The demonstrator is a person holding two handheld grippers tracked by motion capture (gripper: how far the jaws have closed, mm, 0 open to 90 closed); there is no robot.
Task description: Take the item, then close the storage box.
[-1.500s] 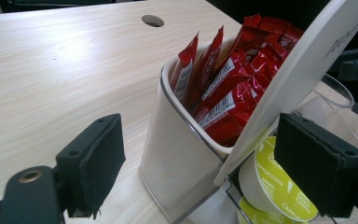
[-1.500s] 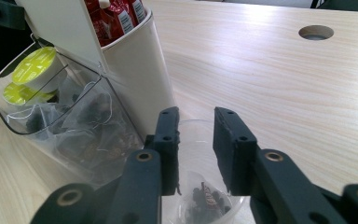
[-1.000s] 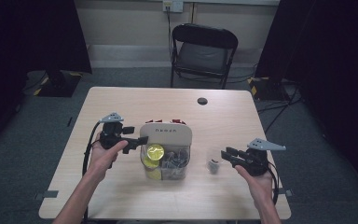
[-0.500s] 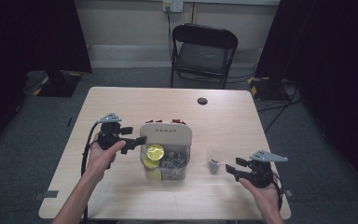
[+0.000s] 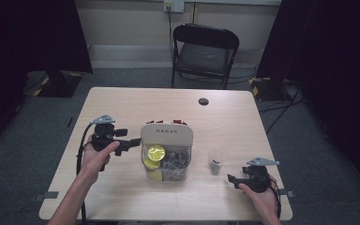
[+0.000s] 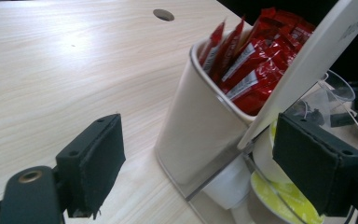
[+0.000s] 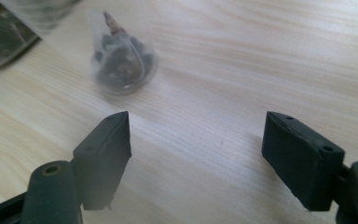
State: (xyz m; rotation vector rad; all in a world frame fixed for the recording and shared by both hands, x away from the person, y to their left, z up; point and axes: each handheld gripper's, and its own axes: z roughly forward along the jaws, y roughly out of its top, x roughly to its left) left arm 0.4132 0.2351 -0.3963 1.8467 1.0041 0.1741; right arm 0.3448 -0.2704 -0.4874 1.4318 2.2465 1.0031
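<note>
One clear plastic cup (image 5: 217,159) stood on the desk (image 5: 122,112), just right of the box (image 5: 166,152), with one dark tea bag (image 7: 119,60) lying in its bottom. My right tongs (image 5: 234,180) hung low over bare wood near the cup, not touching it; they had just been opening and were wide apart, with nothing between them. My left tongs (image 5: 133,142) were also apart, straddling the box's left corner; I could not tell whether the pads touched it. The one box had a cream rounded back compartment packed with glossy red sachets (image 6: 254,56) and a clear front holding yellow-lidded pots (image 5: 155,152). Beyond the desk stood one black folding chair (image 5: 205,51).
</note>
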